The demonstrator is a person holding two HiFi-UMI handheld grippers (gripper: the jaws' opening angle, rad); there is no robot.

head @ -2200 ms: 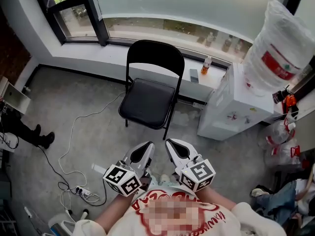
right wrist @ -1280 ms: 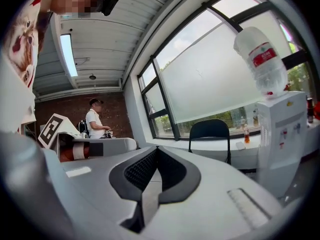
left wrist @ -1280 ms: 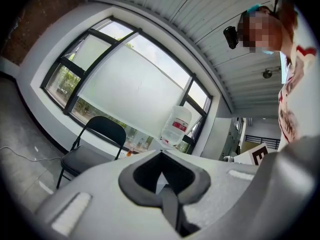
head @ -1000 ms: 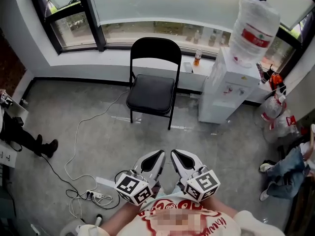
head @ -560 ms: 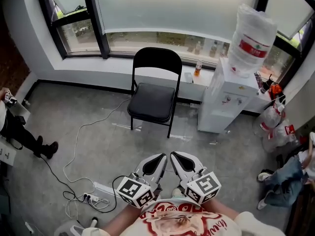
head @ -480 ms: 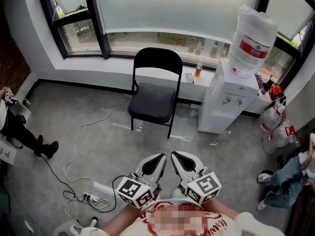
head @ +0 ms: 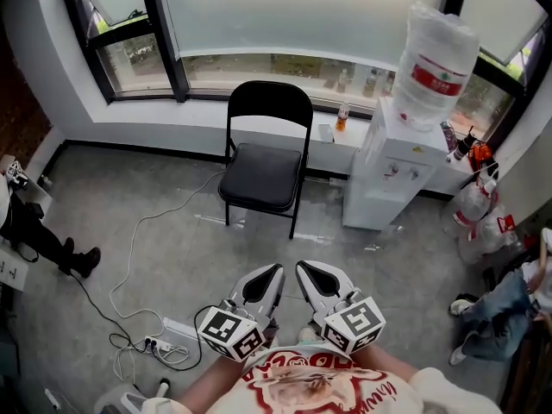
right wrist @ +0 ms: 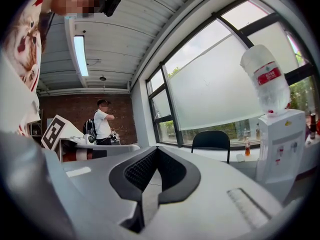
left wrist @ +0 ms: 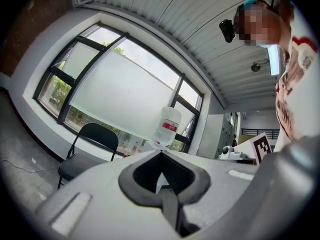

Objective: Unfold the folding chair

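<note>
The black folding chair (head: 263,158) stands unfolded on the grey floor under the window, seat flat and backrest upright. It also shows far off in both gripper views, as the chair (left wrist: 87,149) at the left and the chair (right wrist: 211,140) right of centre. My left gripper (head: 266,274) and right gripper (head: 309,272) are held side by side close to my chest, well short of the chair. Both point toward it. Both are shut with nothing between the jaws.
A white water dispenser (head: 388,175) with a large bottle (head: 433,59) stands right of the chair. A white cable and power strip (head: 155,341) lie on the floor at the left. A person's legs (head: 47,240) are at the left edge, another person (head: 509,313) at the right.
The view has drawn back from the chair, which now looks smaller and farther away. Both grippers stay shut, side by side near my chest.
</note>
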